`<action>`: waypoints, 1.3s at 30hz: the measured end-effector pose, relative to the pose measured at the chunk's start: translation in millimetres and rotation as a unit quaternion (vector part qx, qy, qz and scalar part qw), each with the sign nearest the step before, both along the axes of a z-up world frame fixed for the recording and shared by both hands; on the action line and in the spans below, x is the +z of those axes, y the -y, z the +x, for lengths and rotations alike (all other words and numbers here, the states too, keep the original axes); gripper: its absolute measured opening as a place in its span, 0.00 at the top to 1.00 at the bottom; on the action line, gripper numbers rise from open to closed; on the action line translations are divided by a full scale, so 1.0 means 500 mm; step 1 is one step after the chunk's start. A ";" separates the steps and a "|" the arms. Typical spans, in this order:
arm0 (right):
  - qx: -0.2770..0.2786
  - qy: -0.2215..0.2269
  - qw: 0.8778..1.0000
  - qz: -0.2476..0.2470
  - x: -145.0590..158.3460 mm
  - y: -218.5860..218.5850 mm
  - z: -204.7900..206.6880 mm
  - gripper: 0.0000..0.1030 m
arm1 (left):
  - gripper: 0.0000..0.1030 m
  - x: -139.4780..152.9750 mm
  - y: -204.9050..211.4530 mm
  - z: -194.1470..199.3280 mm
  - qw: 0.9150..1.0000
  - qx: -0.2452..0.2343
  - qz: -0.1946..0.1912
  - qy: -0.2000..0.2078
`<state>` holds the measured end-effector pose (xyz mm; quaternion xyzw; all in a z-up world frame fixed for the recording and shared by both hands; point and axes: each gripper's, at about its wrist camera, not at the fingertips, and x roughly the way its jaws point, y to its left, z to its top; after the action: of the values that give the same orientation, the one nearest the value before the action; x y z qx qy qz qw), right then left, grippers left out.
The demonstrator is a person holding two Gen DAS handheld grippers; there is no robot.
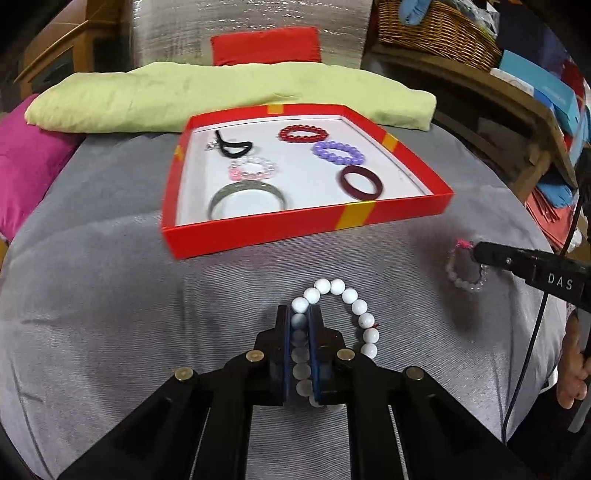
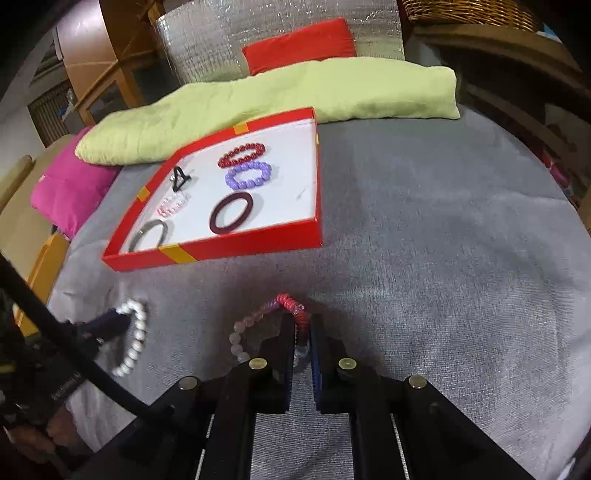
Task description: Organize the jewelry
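My left gripper (image 1: 303, 314) is shut on a white bead bracelet (image 1: 360, 310) over the grey cloth; it also shows in the right wrist view (image 2: 135, 338). My right gripper (image 2: 303, 321) is shut on a pale pink bead bracelet (image 2: 242, 338) with a red-pink coiled section; the same bracelet shows in the left wrist view (image 1: 465, 271). Ahead lies a red box lid (image 1: 258, 230) holding a red bead bracelet (image 1: 303, 133), a purple bead bracelet (image 1: 338, 152), a dark red bangle (image 1: 361, 182), a grey bangle (image 1: 246, 197), a clear pink bracelet (image 1: 253, 168) and a black hair tie (image 1: 232, 144).
A folded light green cloth (image 1: 221, 98) lies behind the lid, with a red cushion (image 1: 265, 45) beyond and a magenta cushion (image 1: 29, 162) at left. A wicker basket (image 1: 436, 31) and boxes sit on a shelf at right. Grey cloth (image 1: 110, 314) covers the surface.
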<state>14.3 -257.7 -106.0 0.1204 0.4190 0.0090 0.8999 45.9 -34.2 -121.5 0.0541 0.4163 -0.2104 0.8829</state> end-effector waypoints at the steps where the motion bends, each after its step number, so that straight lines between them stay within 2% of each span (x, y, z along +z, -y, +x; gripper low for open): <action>1: 0.001 0.001 1.000 -0.001 0.001 -0.001 -0.001 0.92 | 0.90 -0.003 0.002 0.001 1.000 0.001 0.003 0.000; 5: 0.008 -0.022 1.000 0.007 -0.015 -0.004 0.007 0.92 | 0.89 -0.008 0.007 0.002 1.000 0.005 0.012 0.001; 8: 0.007 -0.026 1.000 0.015 -0.018 0.001 0.008 0.91 | 0.79 -0.008 0.011 -0.002 1.000 -0.004 0.011 0.001; 10: 0.006 -0.029 0.999 0.023 -0.019 0.004 0.009 0.89 | 0.74 -0.007 0.014 -0.005 1.000 -0.010 0.011 0.002; 11: 0.008 -0.029 0.999 0.028 -0.020 0.005 0.009 0.83 | 0.73 -0.007 0.015 -0.007 1.000 -0.013 0.013 0.004; 14: 0.019 -0.025 1.000 0.003 -0.020 -0.010 0.008 0.80 | 0.73 -0.008 0.018 -0.010 1.000 -0.018 0.020 0.011; 15: 0.025 -0.023 0.999 -0.011 -0.021 -0.017 0.007 0.80 | 0.73 -0.008 0.019 -0.011 1.000 -0.020 0.020 0.013; 17: 0.036 -0.017 0.998 -0.049 -0.023 -0.036 0.006 0.81 | 0.83 -0.007 0.019 -0.012 0.999 -0.025 0.016 0.013; 18: 0.040 -0.014 0.997 -0.067 -0.023 -0.043 0.005 0.85 | 0.90 -0.007 0.020 -0.013 0.999 -0.028 0.016 0.014; 20: 0.046 -0.006 0.994 -0.096 -0.021 -0.059 -0.001 0.93 | 0.90 -0.005 0.025 -0.016 0.999 -0.030 0.023 0.020; 21: 0.046 -0.004 0.994 -0.097 -0.020 -0.059 -0.001 0.93 | 0.91 -0.003 0.027 -0.017 0.999 -0.031 0.026 0.023; 25: 0.035 0.015 0.996 -0.076 -0.002 -0.049 -0.003 0.93 | 0.91 0.010 0.029 -0.019 0.999 -0.031 0.019 0.030; 33: 0.023 0.029 0.999 -0.008 0.022 -0.040 -0.001 0.93 | 0.91 0.051 0.019 -0.009 0.999 0.009 -0.004 0.050; 39: 0.026 0.057 0.998 0.020 0.044 -0.042 -0.015 0.93 | 0.91 0.077 0.018 -0.014 0.997 0.026 0.000 0.069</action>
<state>6.8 -236.8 -84.0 0.1272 0.3693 0.0474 0.9194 39.1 -43.3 -82.8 0.0575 0.3560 -0.1832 0.9146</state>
